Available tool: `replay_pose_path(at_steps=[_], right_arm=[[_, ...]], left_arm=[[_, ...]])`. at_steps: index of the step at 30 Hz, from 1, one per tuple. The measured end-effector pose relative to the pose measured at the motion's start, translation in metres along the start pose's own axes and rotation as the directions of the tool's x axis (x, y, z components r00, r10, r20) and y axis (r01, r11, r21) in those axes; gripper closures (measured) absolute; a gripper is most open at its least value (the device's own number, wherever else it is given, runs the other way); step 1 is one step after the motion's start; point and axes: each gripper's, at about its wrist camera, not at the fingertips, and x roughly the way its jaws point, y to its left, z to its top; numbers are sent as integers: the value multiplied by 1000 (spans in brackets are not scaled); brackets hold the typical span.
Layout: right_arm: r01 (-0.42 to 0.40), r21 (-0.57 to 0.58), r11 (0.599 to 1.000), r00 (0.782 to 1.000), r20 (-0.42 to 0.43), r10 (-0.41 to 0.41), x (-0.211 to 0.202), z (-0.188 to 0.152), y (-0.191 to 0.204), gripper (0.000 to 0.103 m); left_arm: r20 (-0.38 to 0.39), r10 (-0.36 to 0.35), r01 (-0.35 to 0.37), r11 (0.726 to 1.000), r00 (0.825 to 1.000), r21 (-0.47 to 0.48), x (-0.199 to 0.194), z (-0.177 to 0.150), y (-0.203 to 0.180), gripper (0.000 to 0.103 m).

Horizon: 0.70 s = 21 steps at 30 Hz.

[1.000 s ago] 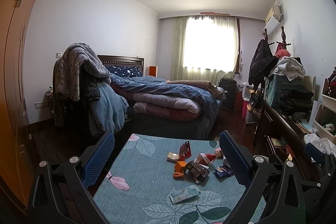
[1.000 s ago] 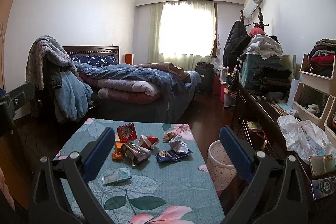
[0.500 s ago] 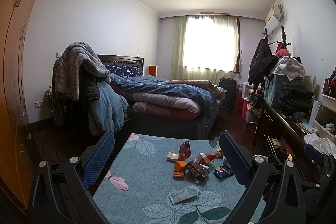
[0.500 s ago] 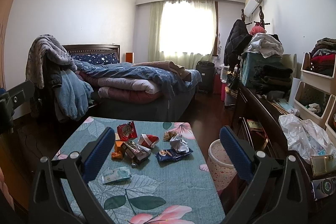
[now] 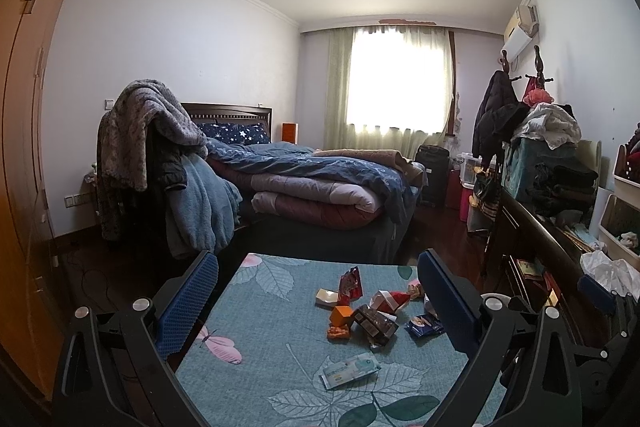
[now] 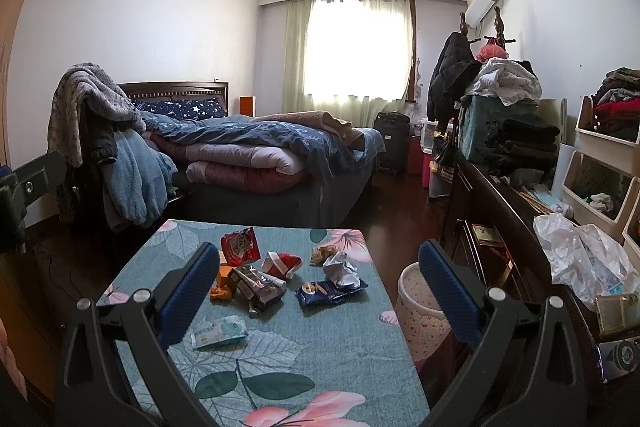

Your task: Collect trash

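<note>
**Trash on the table, both tongs wide and empty**

Trash lies in a loose heap toward the far right of the table (image 6: 280, 359), which wears a teal cloth printed with leaves and pink flowers. In the heap: a red packet (image 6: 239, 246) standing at the far side, an orange box (image 6: 226, 273), a dark wrapper (image 6: 259, 286), a red-and-white wrapper (image 6: 282, 263), a crumpled paper (image 6: 339, 267) resting on a blue packet (image 6: 330, 290). A wipes pack (image 6: 219, 331) lies apart, nearer than the rest.

The right gripper (image 6: 318, 293) hovers above the near table, jaws spread wide with nothing between them. The left gripper (image 5: 318, 301) hangs likewise, open and empty (its blue pads (image 5: 188, 303) are clean of any scrap).

A bin (image 6: 420, 311) stands on the floor just right of the table. Beyond, a bed (image 6: 256, 155) is piled with quilts.
</note>
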Motion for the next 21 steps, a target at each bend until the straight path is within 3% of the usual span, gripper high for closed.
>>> replay_pose_path(at_steps=[12, 15, 21], right_arm=[[3, 5, 1000, 1000, -23, -2, 9, -6, -4, 3], [-1, 4, 1000, 999, -36, 1, 15, -10, -4, 3], [-9, -16, 1000, 988, -154, 7, 56, -36, -1, 3]], left_arm=[[-8, -4, 4, 1000, 1000, 6, 12, -17, -8, 4], [-19, -4, 4, 1000, 1000, 6, 29, -37, -21, 4], [-114, 17, -18, 1000, 993, -10, 55, -56, -6, 4]])
